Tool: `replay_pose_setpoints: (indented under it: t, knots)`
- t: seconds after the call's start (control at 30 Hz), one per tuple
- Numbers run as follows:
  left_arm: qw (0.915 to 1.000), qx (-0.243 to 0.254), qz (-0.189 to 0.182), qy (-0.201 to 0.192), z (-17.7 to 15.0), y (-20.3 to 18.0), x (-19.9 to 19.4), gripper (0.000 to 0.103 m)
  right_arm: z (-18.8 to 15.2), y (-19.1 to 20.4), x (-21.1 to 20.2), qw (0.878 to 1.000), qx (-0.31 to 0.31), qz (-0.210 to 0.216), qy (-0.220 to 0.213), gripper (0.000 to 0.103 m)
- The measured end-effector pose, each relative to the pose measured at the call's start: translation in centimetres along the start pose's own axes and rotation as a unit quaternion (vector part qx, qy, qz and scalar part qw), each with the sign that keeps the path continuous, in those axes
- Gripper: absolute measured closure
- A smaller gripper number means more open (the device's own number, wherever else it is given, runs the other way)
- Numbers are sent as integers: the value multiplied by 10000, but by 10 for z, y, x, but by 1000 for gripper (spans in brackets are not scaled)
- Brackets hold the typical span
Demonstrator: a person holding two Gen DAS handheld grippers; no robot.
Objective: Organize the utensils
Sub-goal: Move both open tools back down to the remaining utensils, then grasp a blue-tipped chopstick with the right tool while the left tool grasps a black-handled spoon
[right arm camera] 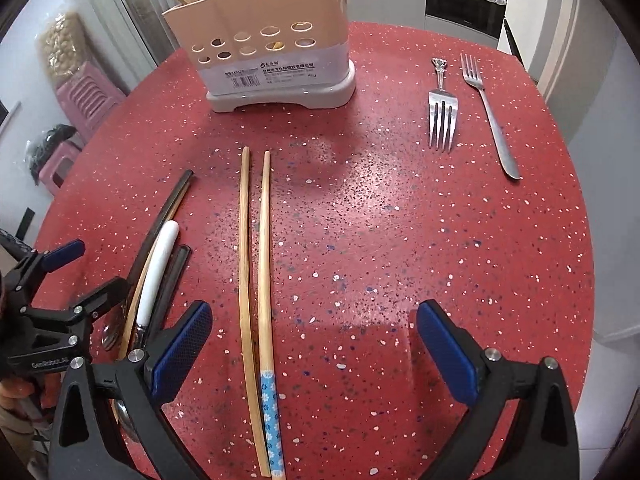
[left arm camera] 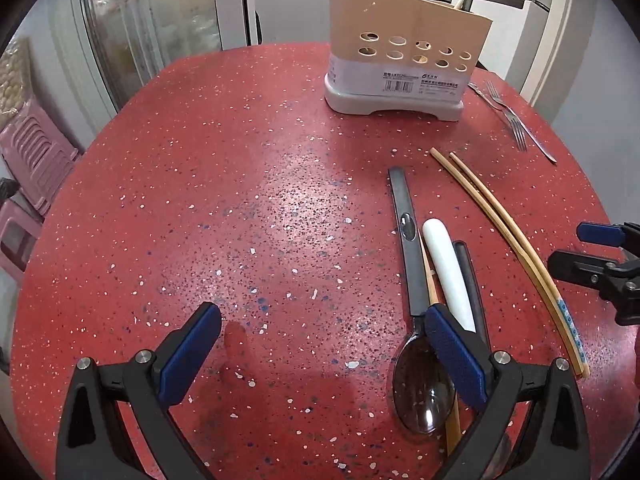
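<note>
My left gripper [left arm camera: 322, 332] hangs low over the red speckled desk [left arm camera: 240, 200] with its fingers spread and empty; my right gripper [right arm camera: 314, 334] is likewise released, gripping nothing. Ahead of the left fingers lies a broad bare stretch of desk out to the curved far-left edge; between the right fingers and the two forks [right arm camera: 442, 120] near the right rim the surface is also open. The beige utensil holder [right arm camera: 272, 56] stands upright near the far edge, with a dark handle and a wooden stick showing above its rim. A pair of chopsticks [right arm camera: 256, 280] lies between my grippers; a dark spoon [left arm camera: 420, 384], a white-handled utensil [left arm camera: 446, 272] and other dark handles lie bunched just beside the left gripper's right finger.
</note>
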State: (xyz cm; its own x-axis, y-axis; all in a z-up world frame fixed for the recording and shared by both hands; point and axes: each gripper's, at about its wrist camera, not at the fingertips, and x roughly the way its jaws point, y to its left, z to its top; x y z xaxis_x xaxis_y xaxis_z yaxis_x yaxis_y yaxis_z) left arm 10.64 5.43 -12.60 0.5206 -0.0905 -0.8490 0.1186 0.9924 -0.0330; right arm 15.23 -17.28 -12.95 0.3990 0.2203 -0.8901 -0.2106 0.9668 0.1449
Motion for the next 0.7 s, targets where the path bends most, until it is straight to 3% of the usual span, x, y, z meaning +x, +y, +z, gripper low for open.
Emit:
replay_pose_setpoints:
  t: [0.33, 0.53, 0.7]
  knots:
    - [9999, -17, 148, 2, 2, 8, 1, 0, 7, 5, 9, 9994, -115, -321, 25, 3]
    - [10000, -10, -28, -29, 3, 6, -2, 0, 10, -1, 13, 9994, 6, -354, -4, 4]
    - [10000, 63, 57, 14, 5, 1, 4, 0, 12, 1, 21, 9990, -143, -407, 69, 4]
